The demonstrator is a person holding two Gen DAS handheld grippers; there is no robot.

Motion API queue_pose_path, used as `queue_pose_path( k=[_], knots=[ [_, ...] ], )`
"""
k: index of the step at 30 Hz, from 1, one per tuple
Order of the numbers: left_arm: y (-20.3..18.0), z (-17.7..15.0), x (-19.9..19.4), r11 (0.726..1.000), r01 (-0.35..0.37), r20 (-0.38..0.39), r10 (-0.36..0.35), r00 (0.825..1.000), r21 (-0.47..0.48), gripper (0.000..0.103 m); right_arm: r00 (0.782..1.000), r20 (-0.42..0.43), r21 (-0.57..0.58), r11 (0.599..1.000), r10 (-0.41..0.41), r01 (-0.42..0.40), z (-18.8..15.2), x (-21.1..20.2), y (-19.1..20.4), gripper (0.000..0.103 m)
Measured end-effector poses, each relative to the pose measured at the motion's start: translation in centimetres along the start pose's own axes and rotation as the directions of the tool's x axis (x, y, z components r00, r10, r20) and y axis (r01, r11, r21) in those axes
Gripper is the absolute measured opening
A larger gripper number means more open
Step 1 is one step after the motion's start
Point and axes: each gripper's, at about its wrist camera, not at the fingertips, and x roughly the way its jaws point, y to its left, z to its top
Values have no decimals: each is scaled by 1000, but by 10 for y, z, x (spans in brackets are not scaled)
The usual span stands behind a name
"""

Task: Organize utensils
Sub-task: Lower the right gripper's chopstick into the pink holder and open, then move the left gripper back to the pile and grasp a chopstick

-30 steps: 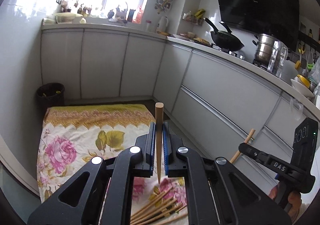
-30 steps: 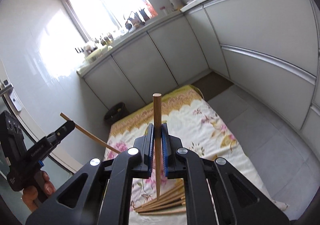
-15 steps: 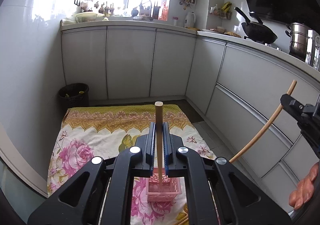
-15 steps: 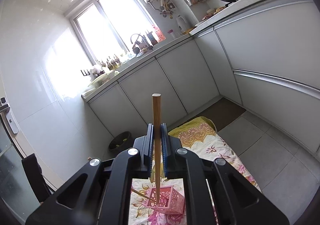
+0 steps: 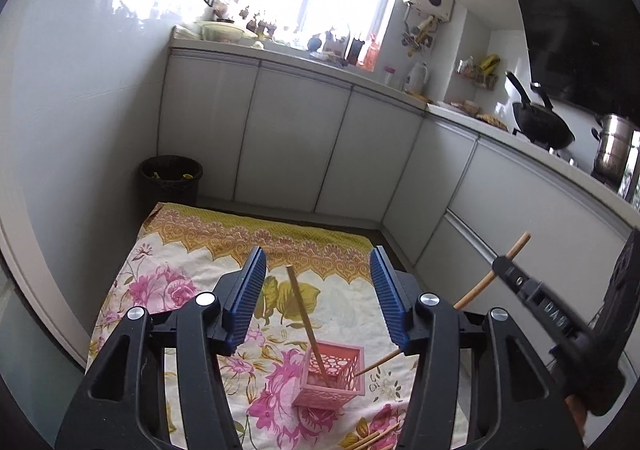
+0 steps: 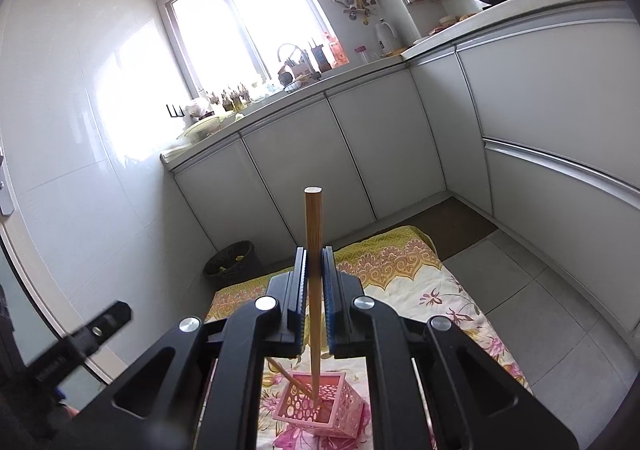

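Observation:
A pink perforated holder stands on a floral cloth. My left gripper is open above it; a wooden chopstick stands free in the holder, leaning left. My right gripper is shut on another chopstick, held upright with its tip inside the holder. The first chopstick leans in that holder too. From the left wrist view the right gripper shows at the right with its chopstick. Loose chopsticks lie on the cloth near the bottom edge.
A dark waste bin stands at the cloth's far left corner. White cabinets run along the back and right. A wok and a steel pot sit on the counter. Tiled floor lies right of the cloth.
My left gripper has opened and let its chopstick go; it now stands leaning in the pink holder. My right gripper has lowered its chopstick tip into the holder.

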Motion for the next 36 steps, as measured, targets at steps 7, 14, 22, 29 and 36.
queue_pose_path(
  k=[7,14,22,29,36],
  knots=[
    [16,6,-6,999,-27,9,28,1000,-44,59,999,-33,-75,997,-24,21,-30,24,17,8],
    [27,6,-7,997,-35,-7,35,999,-63,60,995,-91,-108,994,-38,29,-51,42,22,18],
    [27,7,-15,998,-37,18,38,999,-56,76,999,14,56,997,-45,44,-35,10,1,96],
    [15,2,-22,1000,-22,37,22,999,-14,96,984,86,171,975,-159,142,-22,-39,-37,96],
    [-18,-13,-19,991,52,-47,-47,998,124,96,964,-41,188,946,-261,264,-49,-81,-84,96]
  ],
)
